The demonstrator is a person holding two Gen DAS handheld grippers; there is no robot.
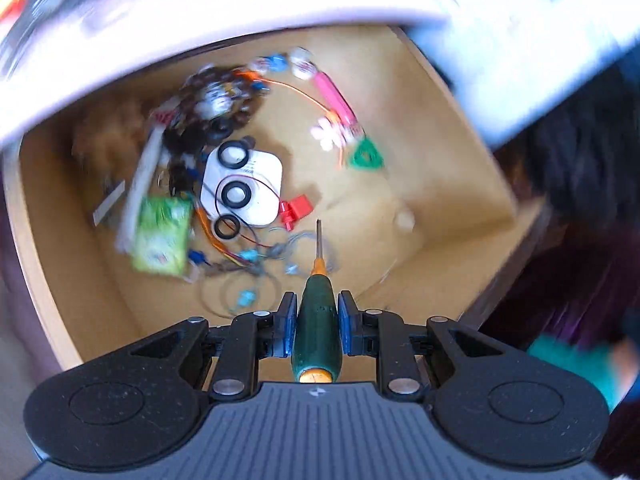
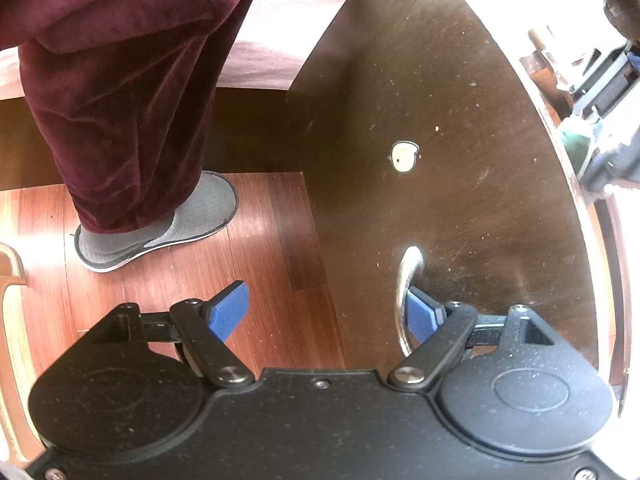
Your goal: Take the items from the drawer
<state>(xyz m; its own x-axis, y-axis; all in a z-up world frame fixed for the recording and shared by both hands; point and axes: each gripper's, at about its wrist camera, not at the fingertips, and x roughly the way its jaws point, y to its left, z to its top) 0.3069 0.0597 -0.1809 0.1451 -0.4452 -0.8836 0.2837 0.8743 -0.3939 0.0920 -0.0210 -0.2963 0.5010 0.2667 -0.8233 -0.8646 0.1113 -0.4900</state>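
Left hand-held gripper (image 1: 317, 312) is clamped on the screwdriver (image 1: 316, 320) mid-handle, for balance, above the open drawer (image 1: 420, 160). Right hand-held gripper (image 2: 328, 312) is spread wide, one finger behind the handle (image 2: 404, 296), presumably steadying the drawer.

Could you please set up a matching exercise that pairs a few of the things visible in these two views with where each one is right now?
Things:
1. green-handled screwdriver with orange ends
2. red plastic clip
3. curved silver metal drawer handle
4. grey fabric slipper

Places:
A. on the reddish wooden floor
B. on the dark wooden drawer front
C. clamped in the left gripper
D. lying on the light wooden drawer bottom

Pairs: 1-C, 2-D, 3-B, 4-A
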